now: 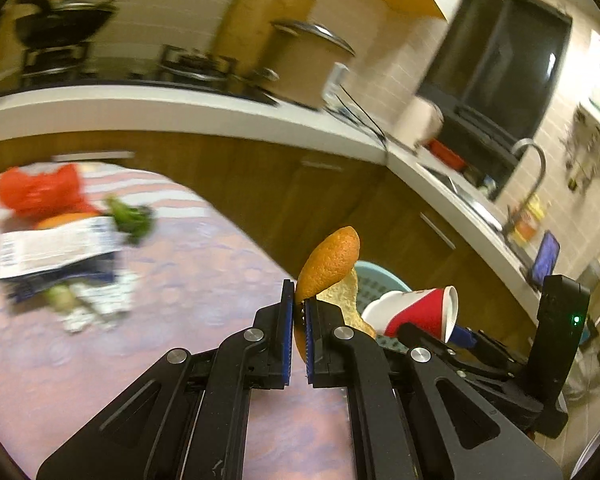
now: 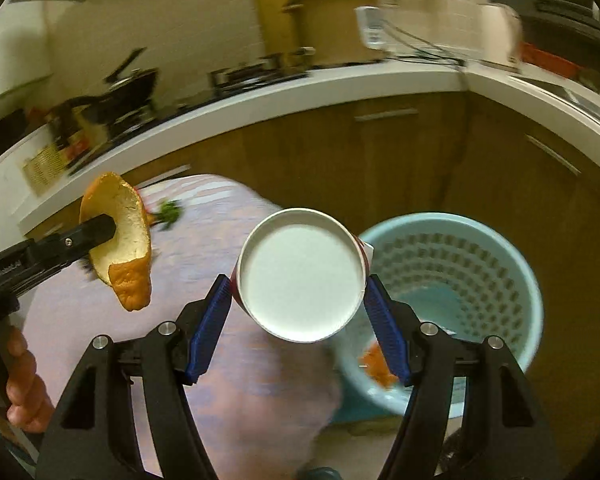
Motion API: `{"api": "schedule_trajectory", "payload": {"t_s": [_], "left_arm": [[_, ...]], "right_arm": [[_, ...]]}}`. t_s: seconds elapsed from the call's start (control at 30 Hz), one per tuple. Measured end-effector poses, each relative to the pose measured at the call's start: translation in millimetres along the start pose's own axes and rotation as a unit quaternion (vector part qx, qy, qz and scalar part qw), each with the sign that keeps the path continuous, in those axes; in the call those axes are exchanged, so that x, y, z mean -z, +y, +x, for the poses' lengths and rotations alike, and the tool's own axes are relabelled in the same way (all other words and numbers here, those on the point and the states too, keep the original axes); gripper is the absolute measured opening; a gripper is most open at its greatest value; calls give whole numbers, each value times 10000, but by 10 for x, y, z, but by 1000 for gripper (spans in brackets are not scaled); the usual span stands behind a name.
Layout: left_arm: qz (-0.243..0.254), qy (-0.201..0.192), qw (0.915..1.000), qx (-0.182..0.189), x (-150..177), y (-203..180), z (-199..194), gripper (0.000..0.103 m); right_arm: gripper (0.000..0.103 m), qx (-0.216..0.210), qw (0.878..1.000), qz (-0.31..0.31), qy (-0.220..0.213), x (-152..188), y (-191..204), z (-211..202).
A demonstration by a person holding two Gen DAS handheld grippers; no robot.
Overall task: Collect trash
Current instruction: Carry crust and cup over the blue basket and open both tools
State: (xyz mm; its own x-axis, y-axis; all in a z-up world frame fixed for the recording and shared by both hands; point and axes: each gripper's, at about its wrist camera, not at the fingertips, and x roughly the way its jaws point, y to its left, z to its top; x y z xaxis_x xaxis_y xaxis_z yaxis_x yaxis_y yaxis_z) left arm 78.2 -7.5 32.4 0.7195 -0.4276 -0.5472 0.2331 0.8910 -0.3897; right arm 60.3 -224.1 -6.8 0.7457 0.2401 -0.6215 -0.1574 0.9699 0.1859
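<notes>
My left gripper (image 1: 299, 312) is shut on a curved orange peel (image 1: 330, 264) and holds it in the air above the table edge; the peel also shows at the left of the right wrist view (image 2: 128, 240). My right gripper (image 2: 298, 300) is shut on a red and white paper cup (image 2: 300, 276), its white base facing the camera; in the left wrist view the cup (image 1: 416, 310) lies sideways in the air. A light blue perforated trash basket (image 2: 500, 248) stands on the floor just right of the cup, with a piece of orange peel (image 2: 376, 364) inside.
The table with a pink patterned cloth (image 1: 180, 280) carries a red plastic bag (image 1: 40, 192), a printed wrapper (image 1: 56, 248) and green vegetable scraps (image 1: 132, 216). A white counter (image 1: 220, 108) with wooden cabinets runs behind, with a stove, pots and a sink.
</notes>
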Motion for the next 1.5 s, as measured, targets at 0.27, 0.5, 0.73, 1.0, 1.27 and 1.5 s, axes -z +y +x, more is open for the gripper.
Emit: {"api": "schedule_trajectory", "payload": {"t_s": [0.27,0.5,0.73,1.0,1.27,1.5], "left_arm": [[361,513,9976,292,22,-450,750,3],[511,923,9936,409,92,-644,1265,3],[654,1240,9896,322,216,-707,1523,23],[532,1223,9904,362,229,-614,1470,38],[522,1281,9886,599,247,-632,1456,50],[402,1654,9829,708,362,-587,1622,54]], "right_arm": [[64,677,9961,534,189,58,-700,183],[65,971,9887,947,633,210,-1153,412],[66,1094,9849,1091,778,275,-1303,517],[71,1170,9822,1226,816,282,-1307,499],[71,1185,9830,1225,682,244,-1248,389],[71,1235,9813,1353,585,237,-1317,280]]}}
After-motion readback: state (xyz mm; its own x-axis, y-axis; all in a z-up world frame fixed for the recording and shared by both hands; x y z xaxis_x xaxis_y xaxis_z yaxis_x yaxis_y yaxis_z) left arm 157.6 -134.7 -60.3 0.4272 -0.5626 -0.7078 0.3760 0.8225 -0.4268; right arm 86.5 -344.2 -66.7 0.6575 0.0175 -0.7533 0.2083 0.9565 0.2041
